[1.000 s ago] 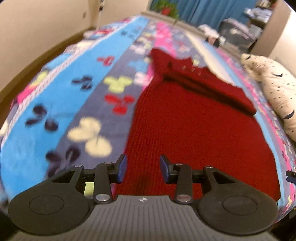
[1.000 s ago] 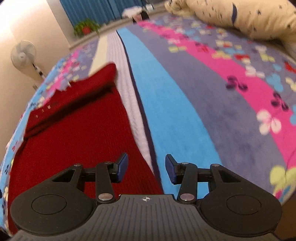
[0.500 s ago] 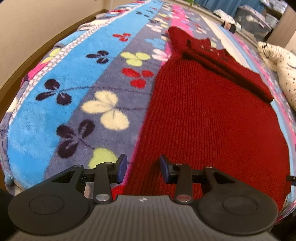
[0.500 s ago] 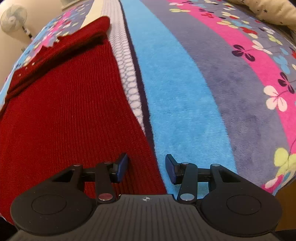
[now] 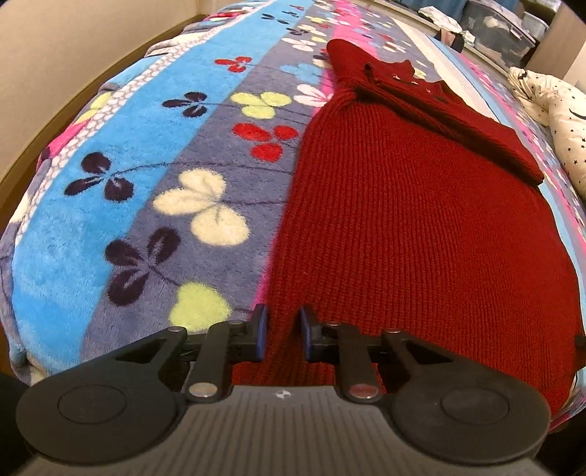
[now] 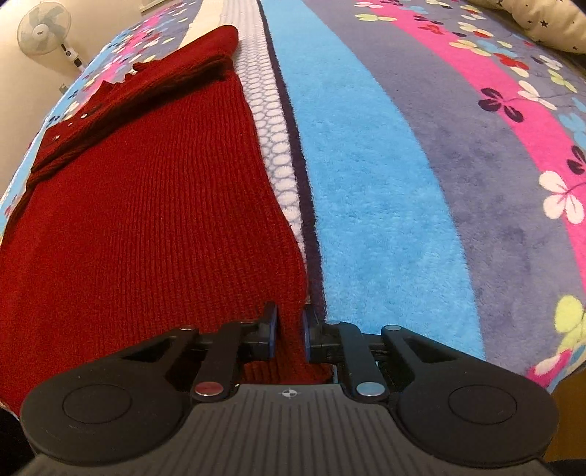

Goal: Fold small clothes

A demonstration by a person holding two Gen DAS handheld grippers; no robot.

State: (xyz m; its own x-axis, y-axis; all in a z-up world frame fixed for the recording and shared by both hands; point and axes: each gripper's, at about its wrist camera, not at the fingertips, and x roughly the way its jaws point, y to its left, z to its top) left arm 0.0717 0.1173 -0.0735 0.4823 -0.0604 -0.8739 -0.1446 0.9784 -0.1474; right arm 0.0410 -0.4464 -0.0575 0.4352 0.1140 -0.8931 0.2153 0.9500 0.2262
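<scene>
A dark red knitted sweater [image 5: 410, 219] lies flat on the flowered blanket, its sleeves folded across the far end. My left gripper [image 5: 282, 333] has closed its fingers on the sweater's near left hem corner. In the right wrist view the same sweater [image 6: 146, 205] fills the left half. My right gripper [image 6: 289, 333] is shut on the near right hem corner, with red knit pinched between the pads.
The fleece blanket [image 5: 154, 205] covers the bed, with its near edge just under both grippers. A spotted pillow [image 5: 556, 121] lies at the far right. A standing fan [image 6: 40, 31] is by the wall. Storage boxes [image 5: 498, 22] stand beyond the bed.
Both grippers moved down and forward to the sweater's near hem, and both jaws narrowed from open onto the two hem corners.
</scene>
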